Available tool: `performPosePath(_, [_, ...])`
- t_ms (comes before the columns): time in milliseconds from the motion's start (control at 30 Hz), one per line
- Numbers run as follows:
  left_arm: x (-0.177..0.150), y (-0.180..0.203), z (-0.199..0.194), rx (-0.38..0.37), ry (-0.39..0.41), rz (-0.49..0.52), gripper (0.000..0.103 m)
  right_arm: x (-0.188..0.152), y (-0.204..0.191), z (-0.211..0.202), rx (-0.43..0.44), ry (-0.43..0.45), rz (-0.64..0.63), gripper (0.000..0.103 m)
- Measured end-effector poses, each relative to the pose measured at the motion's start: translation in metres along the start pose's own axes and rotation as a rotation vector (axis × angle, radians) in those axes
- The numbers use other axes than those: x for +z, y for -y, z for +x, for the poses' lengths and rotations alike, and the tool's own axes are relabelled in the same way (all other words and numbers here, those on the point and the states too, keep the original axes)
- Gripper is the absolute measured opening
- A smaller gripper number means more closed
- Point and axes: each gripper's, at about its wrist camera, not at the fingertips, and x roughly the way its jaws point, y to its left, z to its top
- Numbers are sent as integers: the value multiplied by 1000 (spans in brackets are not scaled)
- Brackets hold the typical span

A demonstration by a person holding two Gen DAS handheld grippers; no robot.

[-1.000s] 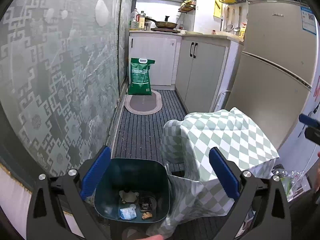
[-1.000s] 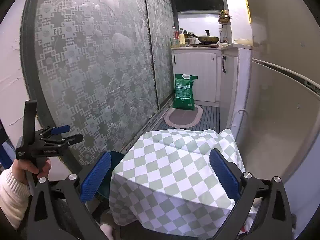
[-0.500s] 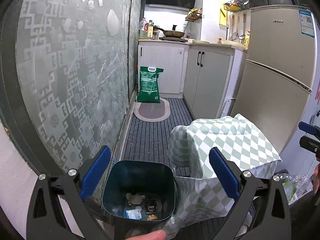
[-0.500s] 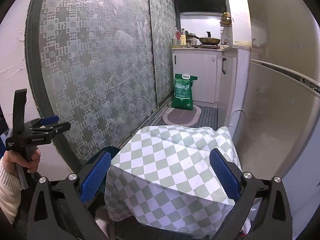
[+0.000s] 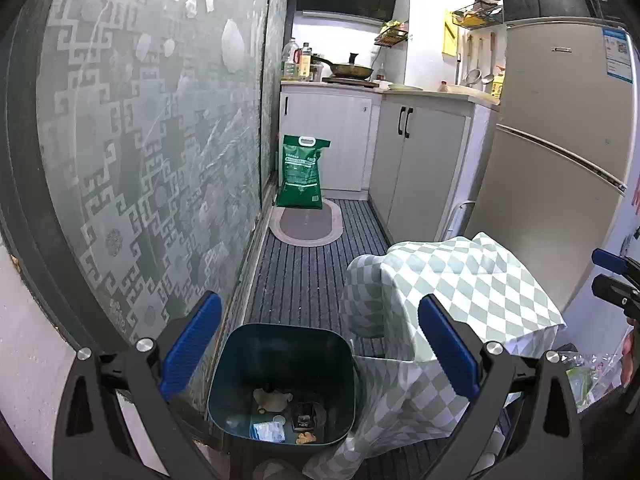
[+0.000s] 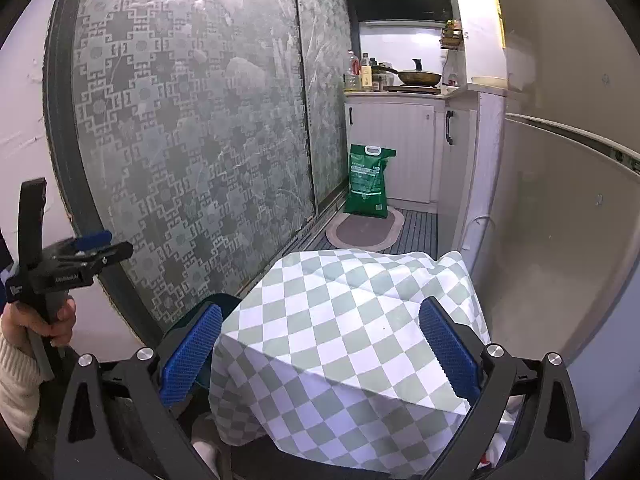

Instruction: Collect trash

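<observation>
A dark teal trash bin (image 5: pixel 282 380) stands on the floor below my left gripper (image 5: pixel 320 350), which is open and empty above it. Several scraps of trash (image 5: pixel 286 414) lie in its bottom. My right gripper (image 6: pixel 320 354) is open and empty above a table covered with a green and white checked cloth (image 6: pixel 352 320); that cloth also shows in the left wrist view (image 5: pixel 460 280). The bin's rim (image 6: pixel 200 312) peeks out left of the cloth. My left gripper also shows from the side at the left of the right wrist view (image 6: pixel 80 256).
A patterned glass sliding door (image 5: pixel 140 140) runs along the left. A fridge (image 5: pixel 560 160) stands on the right. A green sack (image 5: pixel 302 172) and an oval mat (image 5: pixel 306 226) lie at the far end by white cabinets (image 5: pixel 420 160). A clear plastic bag (image 5: pixel 584 372) lies at lower right.
Both grippers have drawn back and up a little, so the bin and the cloth-covered table sit lower and smaller in view. Neither gripper has opened or shut.
</observation>
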Motion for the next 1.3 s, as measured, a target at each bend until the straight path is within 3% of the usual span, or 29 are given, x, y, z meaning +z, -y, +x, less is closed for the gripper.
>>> performPosePath(1300, [0,2,1,-32,-8,15,100,-3,-11,5,-2,-2,-23,100])
